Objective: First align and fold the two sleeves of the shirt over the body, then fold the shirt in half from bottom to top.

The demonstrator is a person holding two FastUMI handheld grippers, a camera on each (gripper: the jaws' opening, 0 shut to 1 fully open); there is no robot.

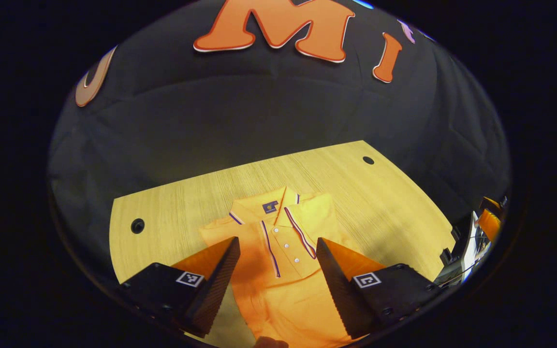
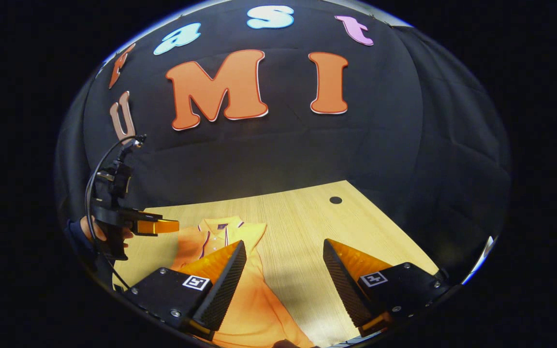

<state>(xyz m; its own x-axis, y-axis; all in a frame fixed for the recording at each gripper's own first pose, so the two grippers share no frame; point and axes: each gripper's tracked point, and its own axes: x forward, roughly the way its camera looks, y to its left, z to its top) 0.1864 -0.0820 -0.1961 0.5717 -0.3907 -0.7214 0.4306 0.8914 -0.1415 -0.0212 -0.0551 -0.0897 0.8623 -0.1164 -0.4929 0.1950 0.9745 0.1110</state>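
Observation:
An orange polo shirt [image 1: 283,275] lies flat and face up on the wooden table [image 1: 177,203], buttons showing and collar [image 1: 278,208] toward the far wall. In the left gripper view a short sleeve [image 1: 213,234] juts out to the left, and the shirt's right edge runs straight. My left gripper [image 1: 277,240] hovers open above the chest, one finger on each side of the button placket. In the right gripper view the shirt [image 2: 254,295] lies at the lower left. My right gripper [image 2: 284,243] is open over the shirt's right edge and the bare wood beside it. The left gripper [image 2: 160,226] hangs above the shirt's far left, held by a hand [image 2: 87,228].
The table has round cable holes [image 1: 368,160] [image 1: 137,225] [image 2: 335,199] near its far corners. Black cloth wall stands right behind the table. Dark gear with an orange part [image 1: 486,222] sits off the table's right edge. Bare wood stretches to the shirt's right.

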